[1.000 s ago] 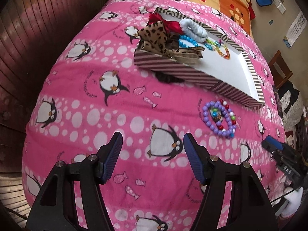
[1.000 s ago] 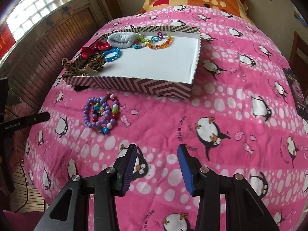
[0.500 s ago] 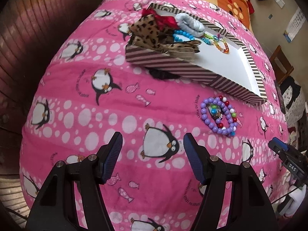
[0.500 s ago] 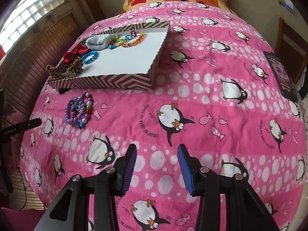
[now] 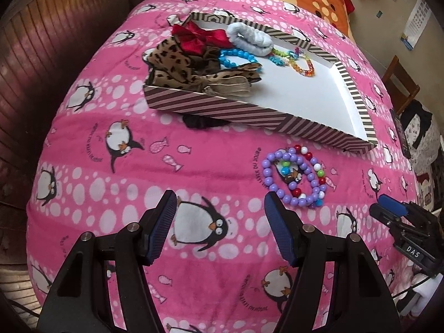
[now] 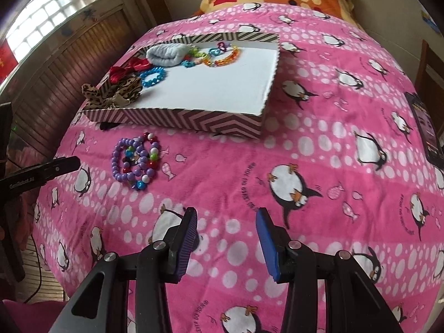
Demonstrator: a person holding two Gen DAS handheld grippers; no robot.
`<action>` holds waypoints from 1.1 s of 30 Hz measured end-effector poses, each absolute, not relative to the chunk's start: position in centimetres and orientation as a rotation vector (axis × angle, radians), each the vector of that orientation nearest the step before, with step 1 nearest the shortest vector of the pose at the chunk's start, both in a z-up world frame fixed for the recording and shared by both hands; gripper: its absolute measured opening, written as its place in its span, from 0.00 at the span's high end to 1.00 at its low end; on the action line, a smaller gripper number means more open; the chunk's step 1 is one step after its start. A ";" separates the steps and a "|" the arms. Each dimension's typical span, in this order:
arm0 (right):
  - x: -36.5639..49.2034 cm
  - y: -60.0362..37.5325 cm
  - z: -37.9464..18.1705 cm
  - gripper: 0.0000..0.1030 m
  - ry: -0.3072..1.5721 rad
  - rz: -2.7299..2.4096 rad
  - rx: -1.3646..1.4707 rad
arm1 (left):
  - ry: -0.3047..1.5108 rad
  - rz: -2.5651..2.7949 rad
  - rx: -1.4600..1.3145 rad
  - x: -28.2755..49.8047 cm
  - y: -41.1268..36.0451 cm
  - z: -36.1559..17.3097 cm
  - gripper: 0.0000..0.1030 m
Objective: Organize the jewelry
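Both grippers hang above the pink penguin blanket with nothing between their pads. On my left gripper the jaws stand wide apart over a penguin print; on my right gripper they are likewise spread, empty, over the white-dotted pink fabric.

Taking the striped box lid as my landmark: the loose pile of bead bracelets, a purple strand tangled with red, white and green beads, lies on the blanket just in front of the lid's near wall, toward its right end in my left view. It sits just ahead and to the right of my left gripper's right pad, and well to the left of my right gripper in the right view.

Inside the lid, crowded at its left end, I see a leopard-print bow draped over the near-left corner, a red bow behind it, a blue bead bracelet beside those, a grey fabric roll against the far wall, and an orange bead bracelet with small coloured pieces next to the roll. A dark item pokes out from under the lid's near wall; I cannot tell what it is.
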State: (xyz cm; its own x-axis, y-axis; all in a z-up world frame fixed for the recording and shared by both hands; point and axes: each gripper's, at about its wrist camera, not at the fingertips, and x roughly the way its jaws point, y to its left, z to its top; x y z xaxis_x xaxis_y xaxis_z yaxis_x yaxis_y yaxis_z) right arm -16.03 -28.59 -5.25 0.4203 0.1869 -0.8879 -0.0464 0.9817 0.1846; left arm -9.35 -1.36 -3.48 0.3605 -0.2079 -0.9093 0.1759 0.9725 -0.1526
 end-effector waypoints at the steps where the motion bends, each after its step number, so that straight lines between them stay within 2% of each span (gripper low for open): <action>1: -15.9 -28.4 -5.3 0.59 1.131 0.151 0.139 | 1.175 -0.250 -0.030 -9.3 -1.6 -3.5 0.36; 10: -14.9 -27.6 -5.0 0.59 1.122 0.175 0.123 | 1.187 -0.250 -0.028 -8.8 -1.9 -3.9 0.36; 17: -15.1 -28.7 -4.9 0.59 1.127 0.158 0.136 | 1.248 -0.272 -0.139 -8.3 0.1 -4.6 0.36; 33: -18.2 -36.2 -5.4 0.59 1.151 0.001 0.249 | 1.260 -0.293 -0.119 -8.0 -0.6 -4.9 0.36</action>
State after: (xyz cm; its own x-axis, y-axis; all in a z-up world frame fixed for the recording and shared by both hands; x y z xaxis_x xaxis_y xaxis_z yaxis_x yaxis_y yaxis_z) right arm -18.20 -36.23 -5.43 0.4105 0.1281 -0.9028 0.1272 0.9724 0.1958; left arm -8.00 -0.55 -4.87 0.2741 -0.2825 -0.9193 0.1523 0.9566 -0.2486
